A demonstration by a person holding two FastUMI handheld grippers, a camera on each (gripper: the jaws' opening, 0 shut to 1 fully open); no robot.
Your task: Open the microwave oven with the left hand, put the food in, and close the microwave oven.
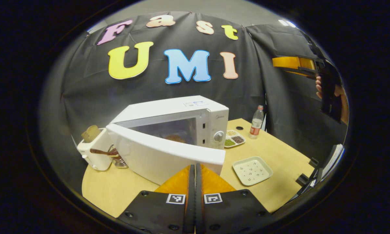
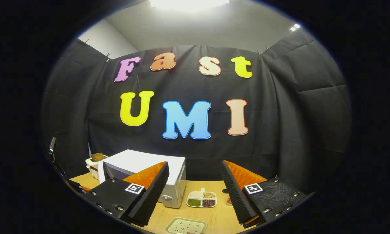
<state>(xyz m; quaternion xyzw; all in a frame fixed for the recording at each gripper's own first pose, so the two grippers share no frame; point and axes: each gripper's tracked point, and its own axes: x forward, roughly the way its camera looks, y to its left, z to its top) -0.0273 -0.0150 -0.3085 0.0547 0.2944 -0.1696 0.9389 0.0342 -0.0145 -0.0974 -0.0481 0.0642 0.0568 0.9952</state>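
The white microwave (image 1: pixel 195 109) stands on the wooden table (image 1: pixel 279 156) with its door (image 1: pixel 162 154) swung partway open from the left hinge. Inside the cavity lies a brown piece of food (image 1: pixel 175 138). My left gripper (image 1: pixel 195 167) is shut with nothing between its fingers, its tips right at the door's outer face near the free edge. In the right gripper view, my right gripper (image 2: pixel 195 162) hangs open and empty, high above the table, with the microwave (image 2: pixel 142 162) below to the left. A hand holds that right gripper (image 1: pixel 279 66) up at the far right.
A white toaster (image 1: pixel 94 152) holding a bread slice (image 1: pixel 90 132) stands left of the microwave. On the table to the right are a divided dish of grains (image 1: pixel 234 138), an empty speckled plate (image 1: pixel 252 170) and a plastic bottle (image 1: pixel 256 122). The plate (image 2: pixel 186 226) lies below my right gripper.
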